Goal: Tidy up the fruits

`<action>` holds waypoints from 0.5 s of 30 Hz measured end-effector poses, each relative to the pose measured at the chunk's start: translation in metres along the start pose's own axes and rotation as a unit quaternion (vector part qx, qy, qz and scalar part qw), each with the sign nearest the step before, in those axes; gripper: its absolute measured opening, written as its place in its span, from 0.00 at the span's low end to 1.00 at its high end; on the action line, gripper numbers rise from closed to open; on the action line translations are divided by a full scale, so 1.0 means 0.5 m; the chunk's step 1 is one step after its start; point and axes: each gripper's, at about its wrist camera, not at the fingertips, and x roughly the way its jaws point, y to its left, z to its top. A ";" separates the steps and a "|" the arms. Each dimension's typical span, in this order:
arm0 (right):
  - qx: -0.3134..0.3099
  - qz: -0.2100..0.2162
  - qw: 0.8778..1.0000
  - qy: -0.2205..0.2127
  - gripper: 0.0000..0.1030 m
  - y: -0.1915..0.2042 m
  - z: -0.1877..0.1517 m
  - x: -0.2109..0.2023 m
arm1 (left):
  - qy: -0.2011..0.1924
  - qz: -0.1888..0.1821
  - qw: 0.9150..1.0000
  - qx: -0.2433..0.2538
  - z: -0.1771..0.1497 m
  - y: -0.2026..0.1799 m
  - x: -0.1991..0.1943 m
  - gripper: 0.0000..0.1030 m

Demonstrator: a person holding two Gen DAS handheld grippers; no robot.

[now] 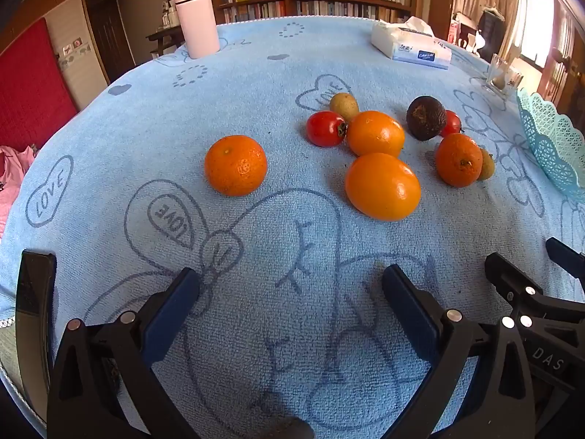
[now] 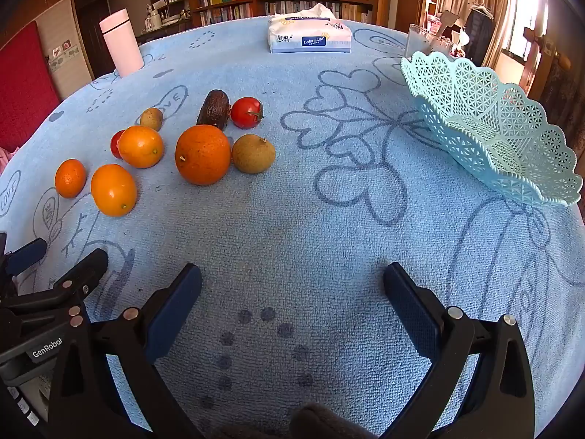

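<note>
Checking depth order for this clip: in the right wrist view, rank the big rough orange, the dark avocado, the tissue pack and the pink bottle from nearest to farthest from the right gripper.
From the right gripper, open and empty:
1. Big rough orange, left of centre.
2. Dark avocado, just behind it.
3. Pink bottle, far left, and tissue pack, far edge: too close to call.
</note>
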 end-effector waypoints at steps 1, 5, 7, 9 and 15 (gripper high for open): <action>0.000 0.000 1.000 0.000 0.98 0.000 0.000 0.000 | 0.001 0.002 1.000 0.001 0.000 0.000 0.000 0.95; 0.000 0.001 1.000 -0.001 0.98 0.000 0.000 0.000 | 0.001 0.001 1.000 0.002 0.000 0.000 0.000 0.95; 0.000 0.000 1.000 0.000 0.98 0.000 0.000 0.000 | 0.002 0.002 1.000 0.002 0.000 0.000 0.000 0.95; 0.000 0.000 1.000 -0.001 0.98 0.000 0.000 0.000 | 0.001 0.002 1.000 0.002 0.000 -0.001 0.000 0.95; 0.000 0.000 1.000 0.000 0.98 0.000 0.000 0.000 | 0.001 0.002 1.000 0.002 0.000 -0.001 0.000 0.95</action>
